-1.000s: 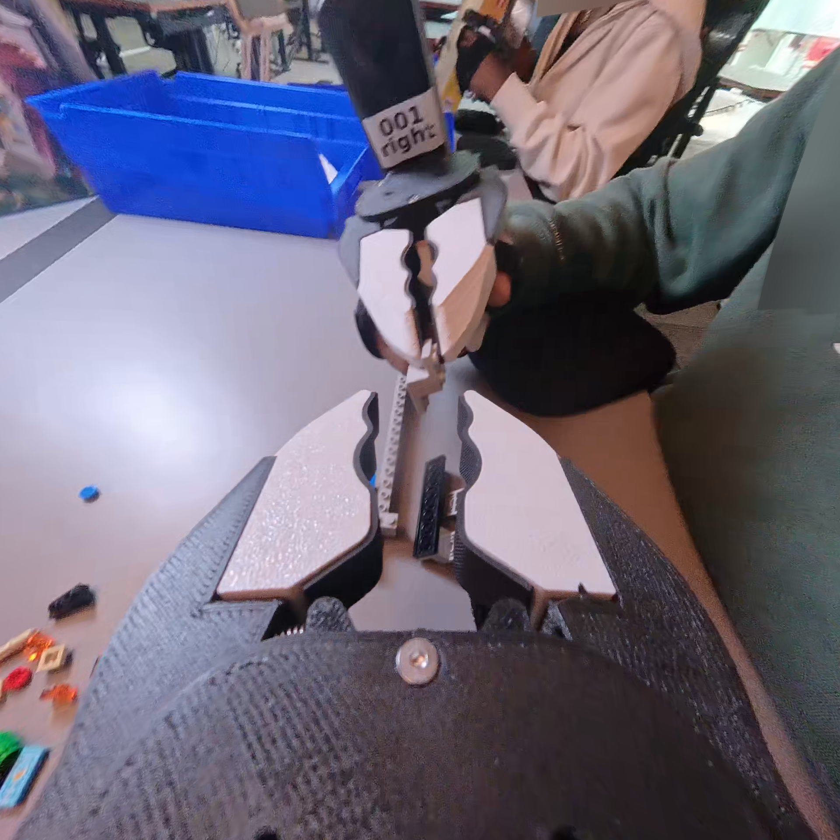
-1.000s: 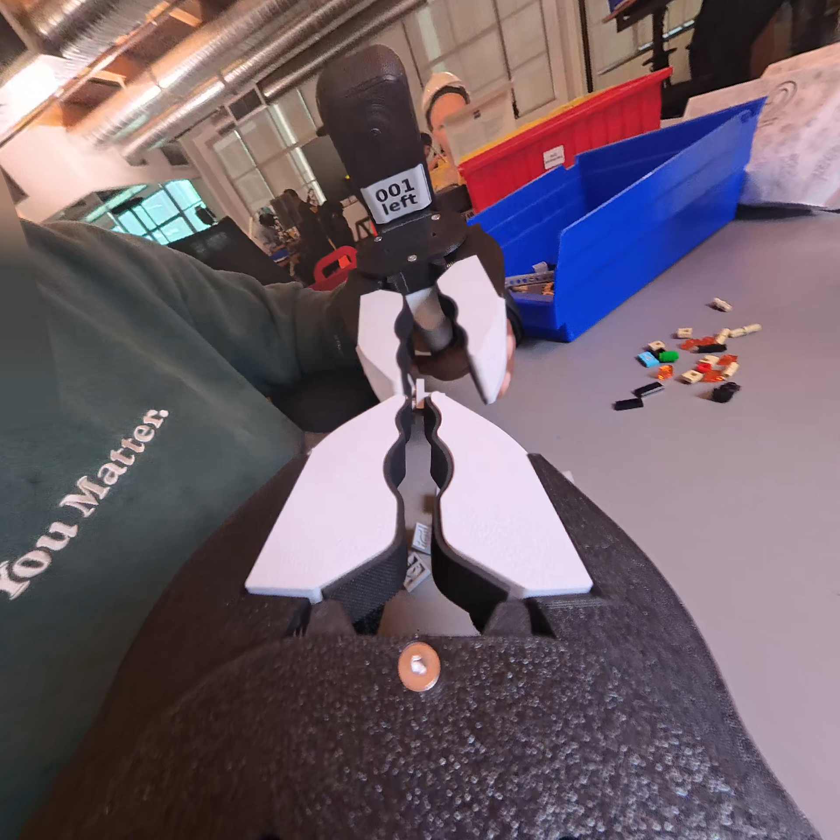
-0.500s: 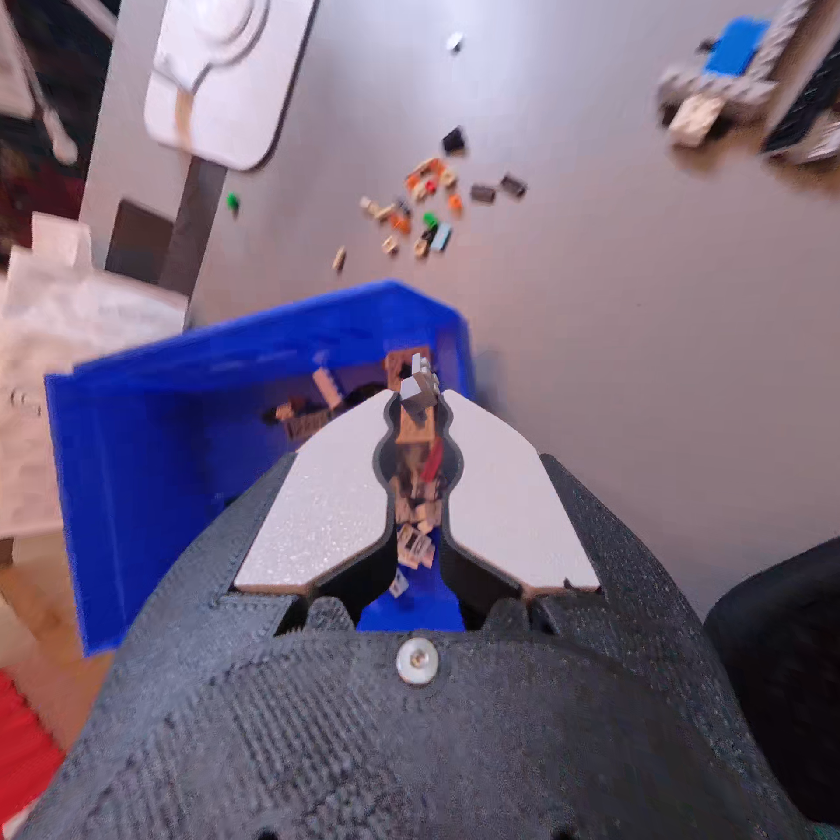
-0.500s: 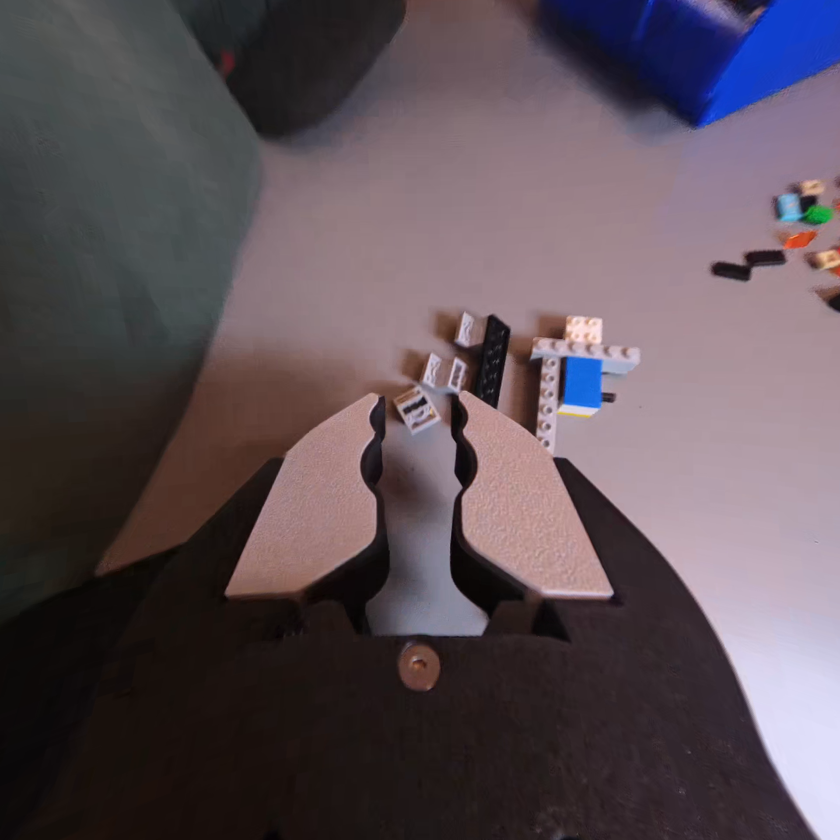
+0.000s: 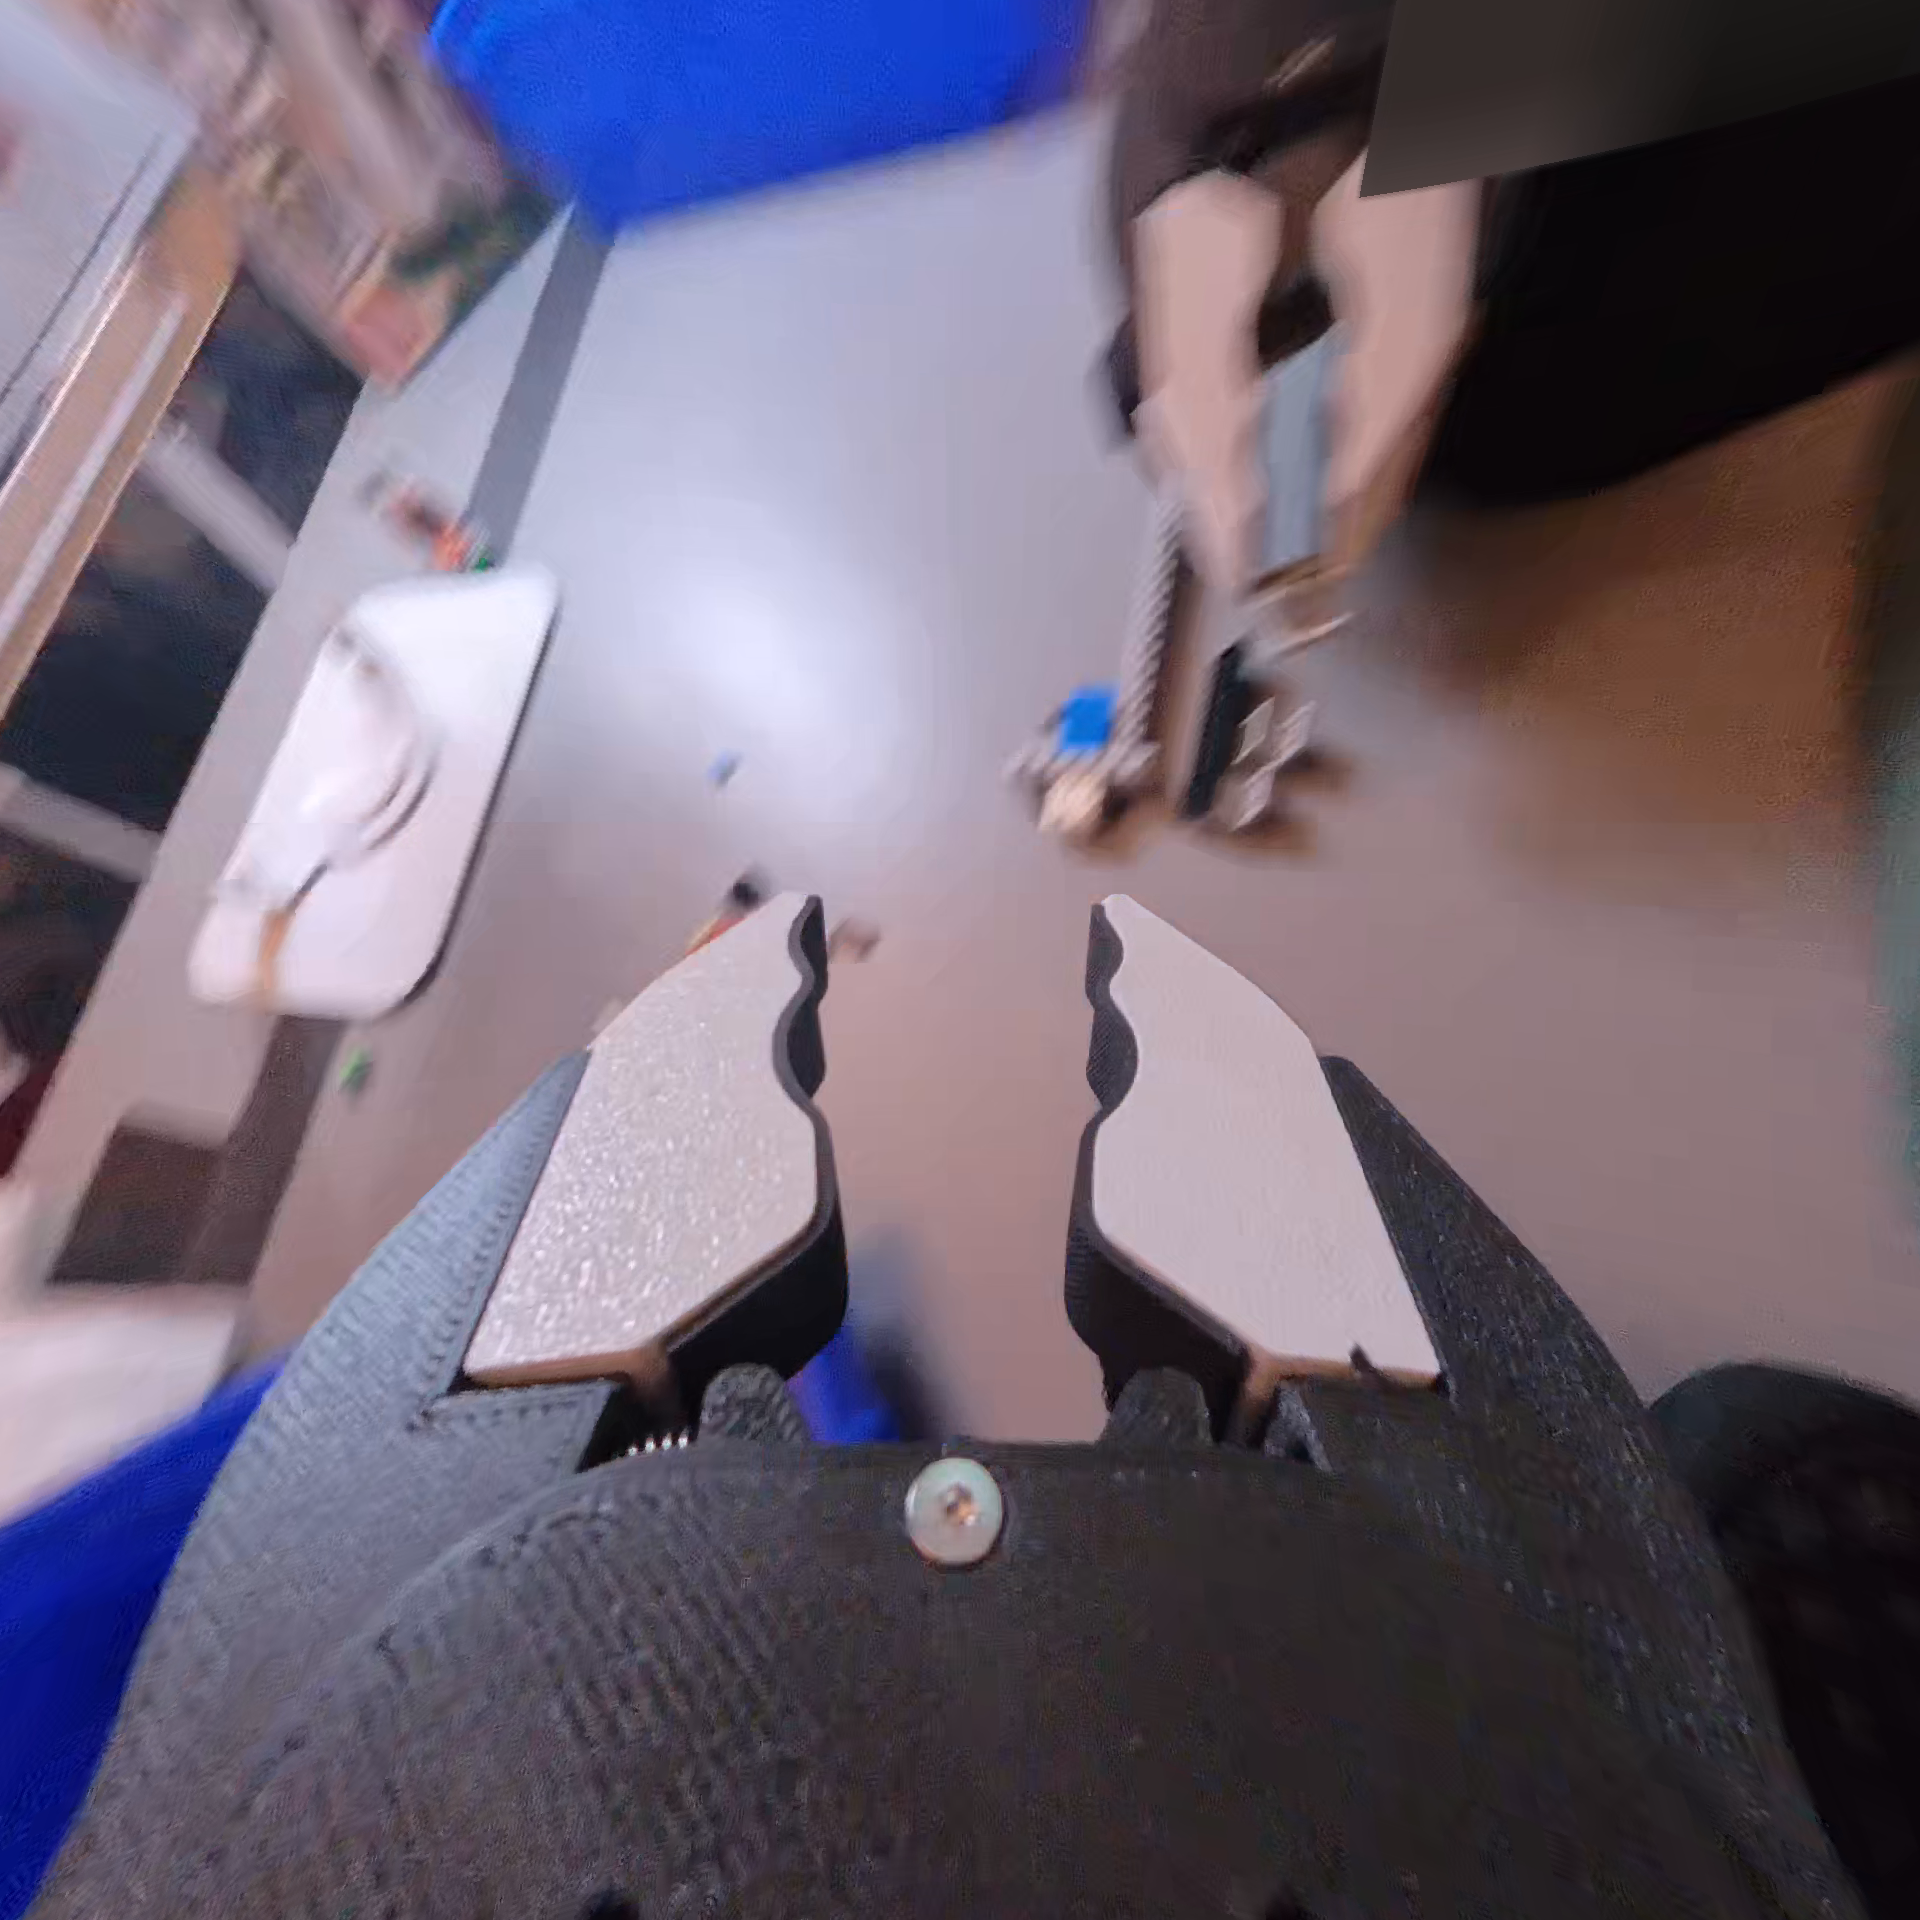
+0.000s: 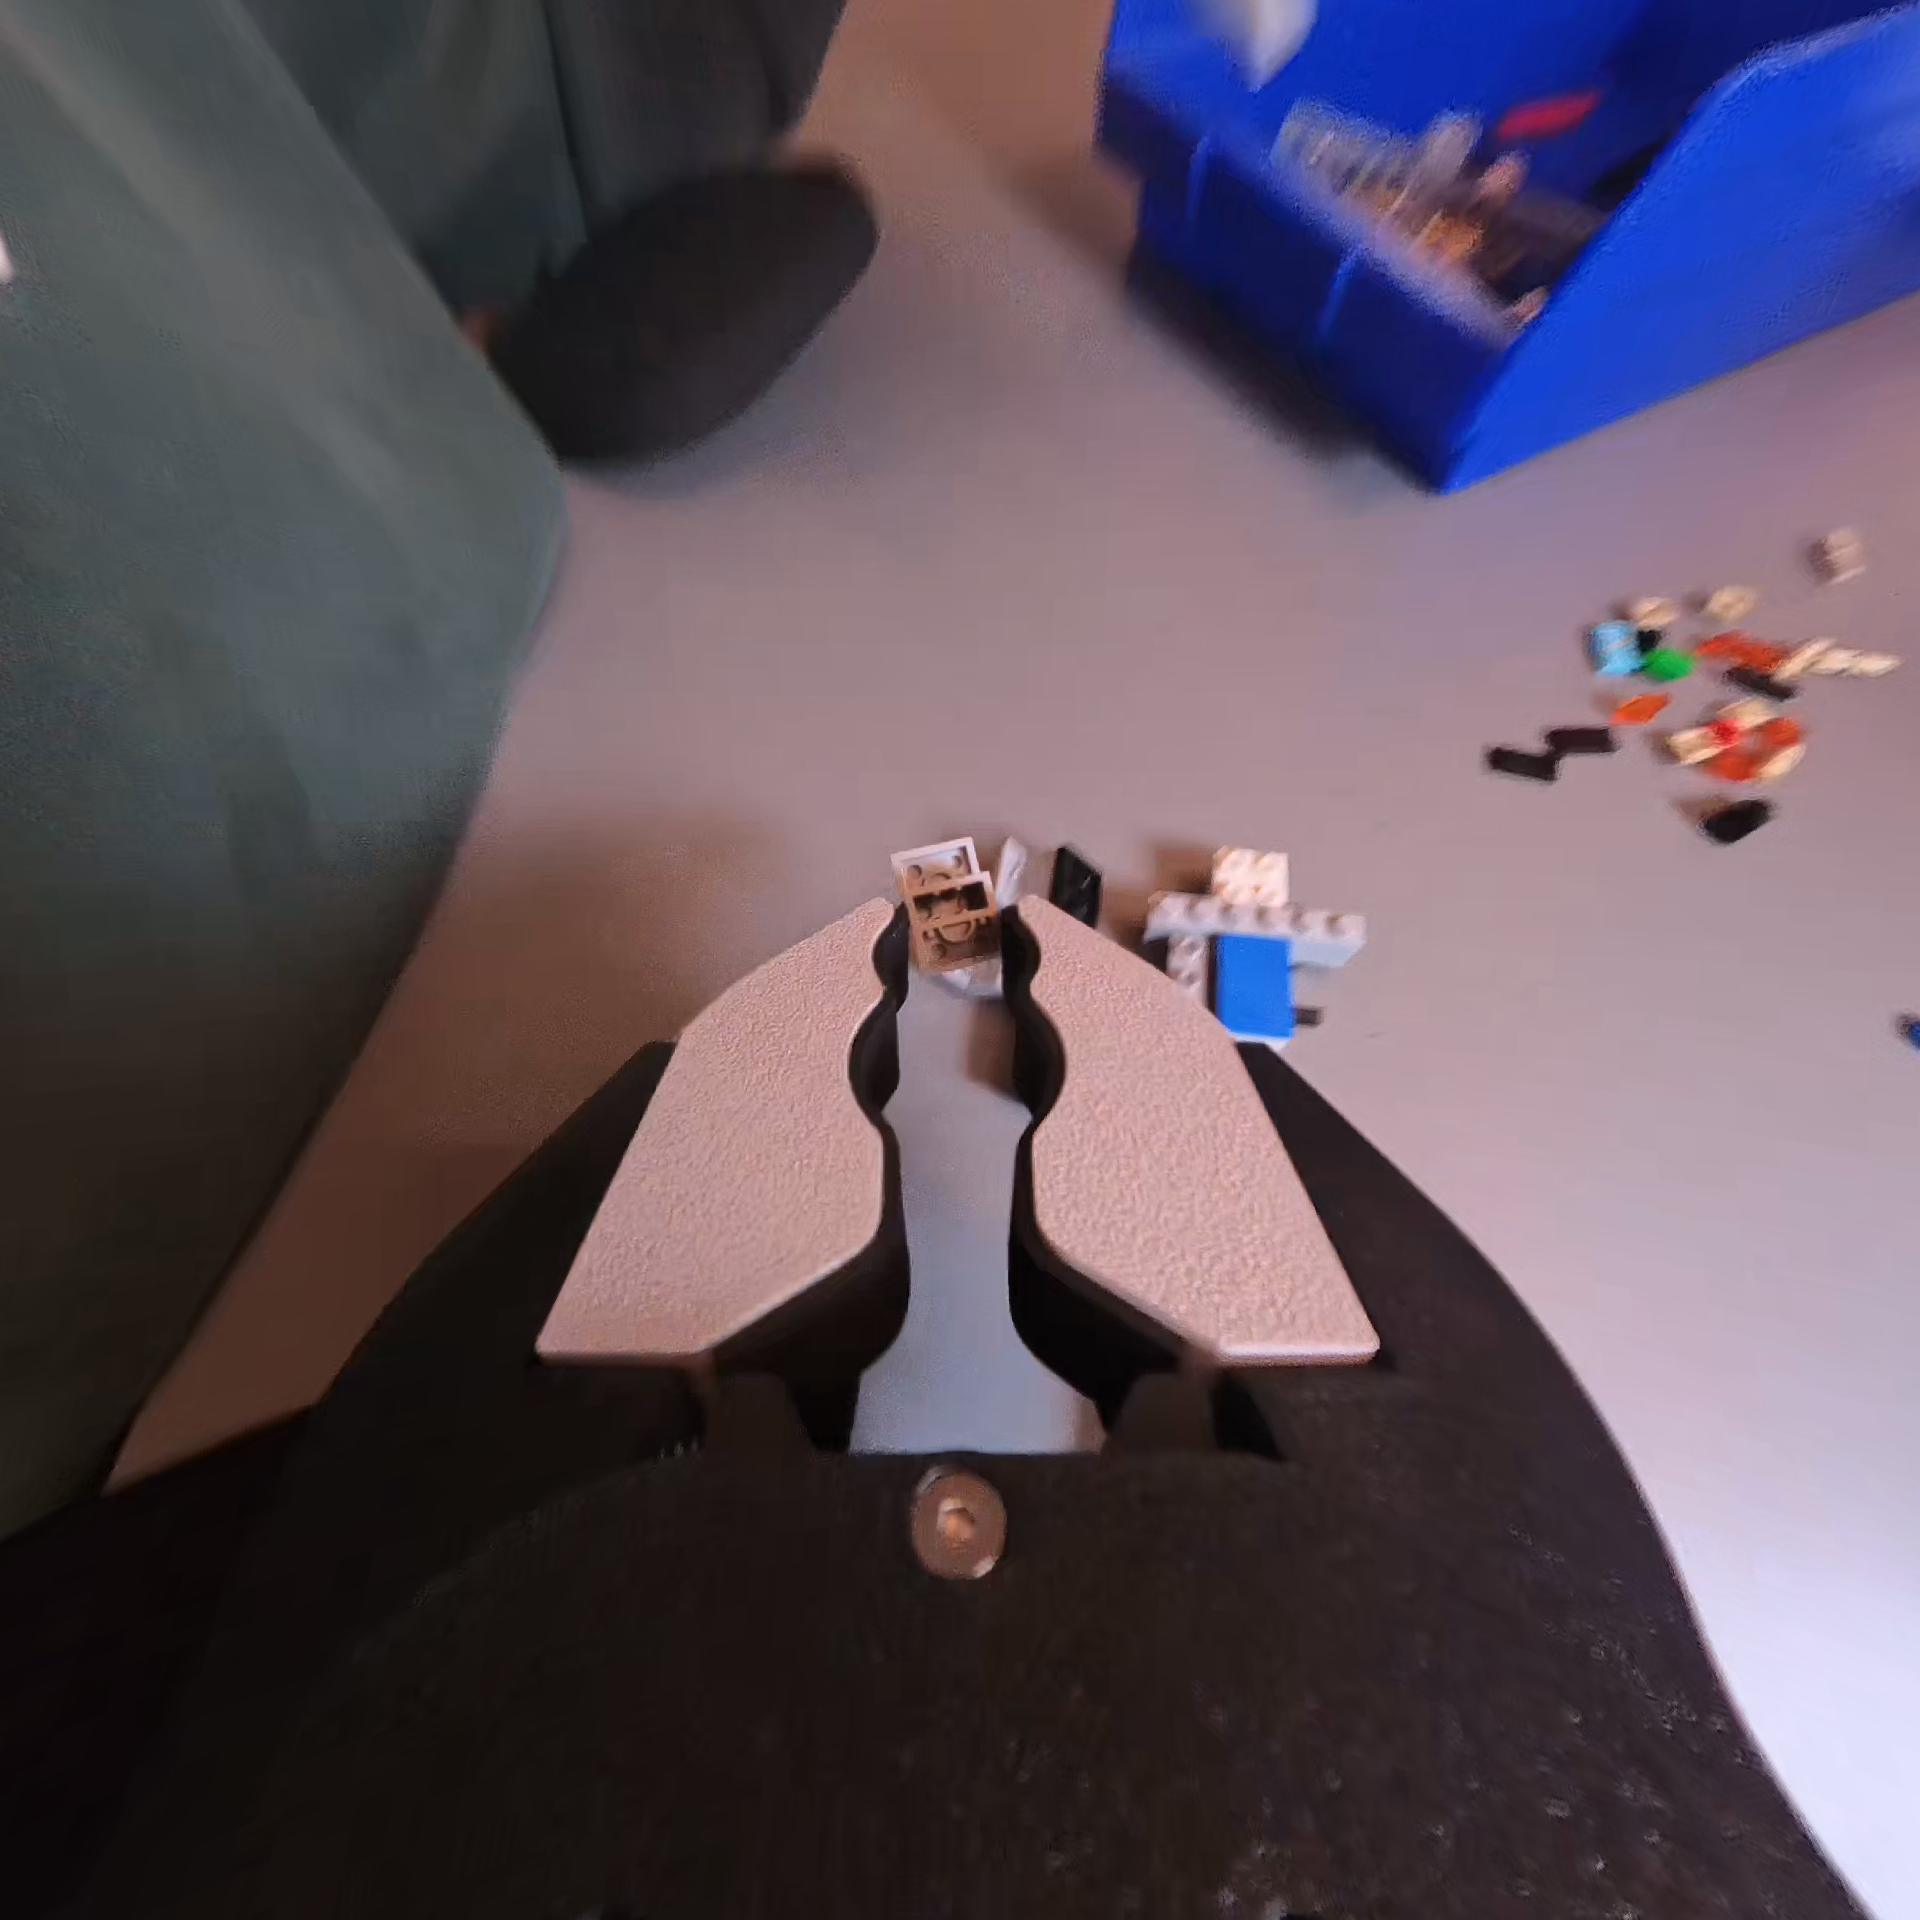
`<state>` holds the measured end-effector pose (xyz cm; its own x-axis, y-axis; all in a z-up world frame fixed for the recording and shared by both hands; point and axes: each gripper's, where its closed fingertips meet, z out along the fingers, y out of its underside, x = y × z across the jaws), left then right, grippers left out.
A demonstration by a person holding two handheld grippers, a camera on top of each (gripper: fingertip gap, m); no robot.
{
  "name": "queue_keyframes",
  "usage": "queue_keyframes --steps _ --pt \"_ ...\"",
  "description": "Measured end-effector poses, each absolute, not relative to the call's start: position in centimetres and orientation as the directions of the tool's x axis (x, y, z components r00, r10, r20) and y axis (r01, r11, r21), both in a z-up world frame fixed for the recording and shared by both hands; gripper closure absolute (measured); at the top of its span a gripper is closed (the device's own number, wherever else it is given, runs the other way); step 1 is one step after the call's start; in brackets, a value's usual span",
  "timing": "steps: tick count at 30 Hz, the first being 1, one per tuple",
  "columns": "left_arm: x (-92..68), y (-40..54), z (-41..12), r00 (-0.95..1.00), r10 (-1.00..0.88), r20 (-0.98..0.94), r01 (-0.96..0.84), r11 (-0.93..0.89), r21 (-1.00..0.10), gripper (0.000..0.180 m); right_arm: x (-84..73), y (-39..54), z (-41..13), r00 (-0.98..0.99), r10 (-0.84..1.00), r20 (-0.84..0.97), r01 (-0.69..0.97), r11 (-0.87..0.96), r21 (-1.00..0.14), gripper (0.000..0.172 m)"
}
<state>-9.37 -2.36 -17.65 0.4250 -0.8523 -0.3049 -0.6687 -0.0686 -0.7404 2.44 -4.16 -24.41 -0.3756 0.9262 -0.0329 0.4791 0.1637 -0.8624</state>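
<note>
My right gripper [image 6: 951, 920] is shut on a small light grey brick [image 6: 943, 909], held at the fingertips with its hollow underside facing the camera, just above the grey table [image 6: 935, 623]. Beside it lie a black plate [image 6: 1075, 878] and a small grey and blue brick assembly [image 6: 1252, 956]. My left gripper [image 5: 951, 920] is wide open with nothing between its fingers, above the table. The left wrist view is blurred; it shows the assembly [image 5: 1091, 748] ahead and the right gripper [image 5: 1283, 561] beyond it.
A blue bin [image 6: 1662, 312] with loose bricks stands at the back right. Several small coloured pieces [image 6: 1725, 707] are scattered on the right. A green sleeve [image 6: 208, 623] fills the left. A white tray [image 5: 364, 790] lies left in the left wrist view. About 15 centimeters separates my left fingertips from my right. My right gripper's tips are some 6 centimeters from the black plate [image 6: 1075, 878]. Seen from the left wrist view [image 5: 1205, 785] as well.
My left gripper held a small brick over the blue bin, then opened and swung back over the table without it. My right gripper, open above the small grey pieces, has closed on one.
</note>
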Motion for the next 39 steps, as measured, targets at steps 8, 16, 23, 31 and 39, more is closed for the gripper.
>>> queue_keyframes --steps 8,16,23,31,39 --pt "2.2 -3.5 -19.9 0.269 -0.945 0.187 -0.293 -0.266 -0.918 0.153 1.5 -3.1 -19.9 -0.263 0.959 0.103 0.240 0.168 -0.956 0.155" --pt "-0.6 -2.4 -21.2 0.335 -0.925 -0.183 -0.575 -0.047 -0.817 0.164 1.1 -2.4 -20.1 -0.214 0.974 0.079 0.225 0.128 -0.966 0.167" --pt "-14.2 0.8 -18.8 0.545 -0.700 -0.461 -0.796 -0.260 -0.546 0.164 1.3 -4.7 -27.4 -0.373 0.916 0.145 0.543 0.342 -0.767 0.135" --pt "-24.4 2.2 -17.8 0.691 -0.429 -0.581 -0.715 -0.526 -0.461 0.140 0.8 -4.1 -30.0 -0.396 0.870 0.294 0.655 0.492 -0.574 0.151" --pt "-8.7 -1.8 -17.8 0.444 -0.842 -0.308 -0.667 -0.081 -0.740 0.136 -0.3 -3.8 -23.7 -0.288 0.951 0.113 0.413 0.230 -0.881 0.155"
